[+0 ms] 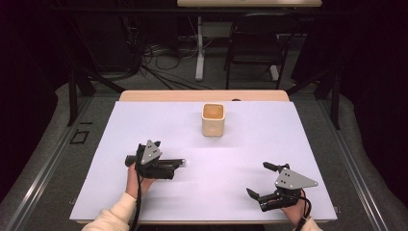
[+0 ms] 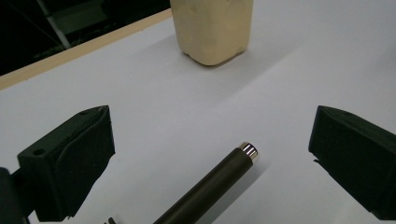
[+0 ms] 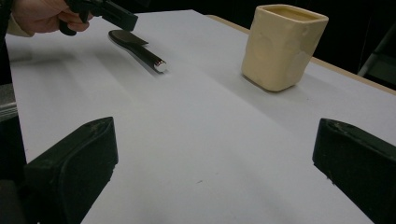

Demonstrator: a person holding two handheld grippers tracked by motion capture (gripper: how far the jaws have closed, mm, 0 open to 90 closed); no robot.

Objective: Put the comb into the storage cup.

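The left gripper (image 1: 161, 166) hovered low over the white table (image 1: 250, 144), its jaws spread wide apart with nothing clamped between them. In the left gripper view the two black jaws stood at either edge, and a dark rod (image 2: 210, 186) with a silver tip lay flat on the table between them — touching neither jaw, its tip pointing away from the hand. From the high view the rod (image 1: 175, 162) lay under the left gripper, its silver end poking out toward the middle of the table. The right gripper view showed the same rod (image 3: 140, 49) far off, resting on the table just below the left gripper (image 3: 109, 14) and the hand (image 3: 39, 16) that held it.

The right gripper (image 1: 262, 180) sat near the table's front edge on the person's right, well apart from the rod. Its jaws were also wide open and held nothing — bare table lay between them in its own view.

A cream cup (image 1: 213, 120) with squarish, slightly dented walls stood upright toward the far side of the table, near the middle, well apart from both grippers. It showed beyond the rod in the left gripper view (image 2: 212, 28) and to the upper right in the right gripper view (image 3: 282, 46). A black chair (image 1: 257, 43) stood on the floor beyond the table.
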